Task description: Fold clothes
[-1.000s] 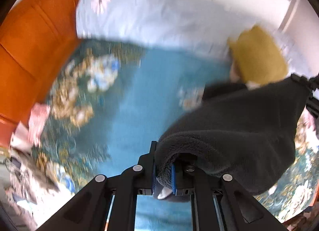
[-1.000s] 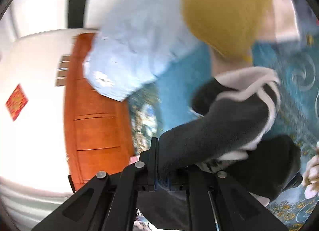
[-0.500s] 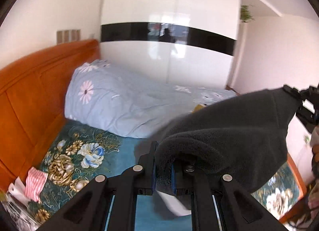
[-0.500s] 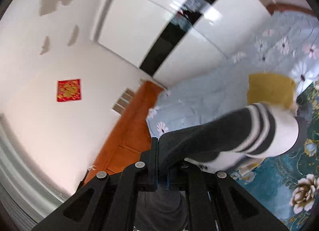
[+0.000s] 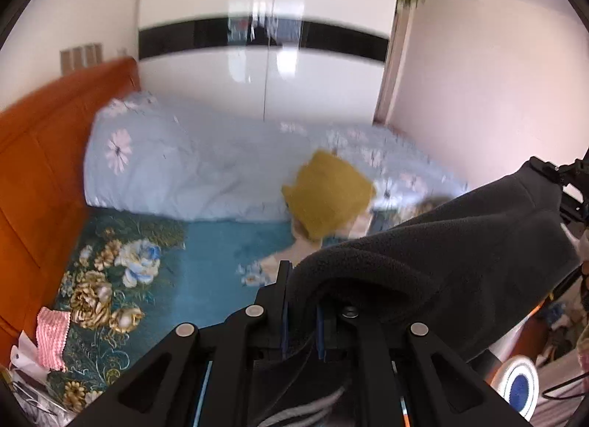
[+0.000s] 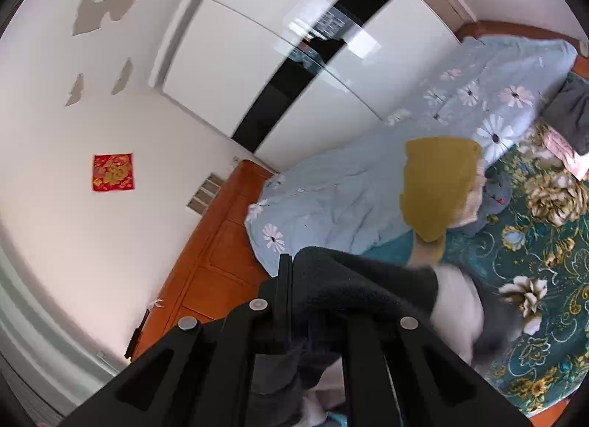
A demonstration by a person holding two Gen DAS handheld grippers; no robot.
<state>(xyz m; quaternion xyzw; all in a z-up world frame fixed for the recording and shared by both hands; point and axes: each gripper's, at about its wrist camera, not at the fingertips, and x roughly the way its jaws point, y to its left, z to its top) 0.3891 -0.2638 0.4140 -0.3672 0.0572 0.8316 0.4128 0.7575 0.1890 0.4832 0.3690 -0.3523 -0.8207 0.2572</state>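
The left gripper (image 5: 302, 320) is clamped on a fold of a dark grey fleece garment (image 5: 460, 261). The right gripper (image 6: 309, 316) is likewise clamped on the same garment (image 6: 360, 290). In the left wrist view the fleece spans from the left gripper up to the right gripper (image 5: 552, 184) at the frame's right edge, held in the air above the bed.

Boundaries and free space:
- An orange wooden headboard (image 5: 40, 169) bounds the bed on the left in the left wrist view.
- A pale blue flowered duvet (image 5: 191, 169) lies bunched along the far side of the bed, against the white wardrobe (image 5: 257, 69).
- A teal bedspread with a flower print (image 5: 217, 272) lies bare between the duvet and the left gripper; this is the open flat area.
- A folded mustard-yellow item (image 5: 327, 198) rests at the near edge of the duvet, on top of other folded pieces.
- A pink cloth (image 5: 51, 335) and some clutter occupy the corner by the headboard.
- In the right wrist view, further grey and pink clothes (image 6: 567, 132) lie at the far end of the bed.

Garment condition: thick, fuzzy fleece, with the top edge rolled over near each gripper. In the right wrist view a white section (image 6: 456, 301) adjoins the dark part; it is blurred. Grey and white stripes (image 5: 305, 412) show below the left gripper.
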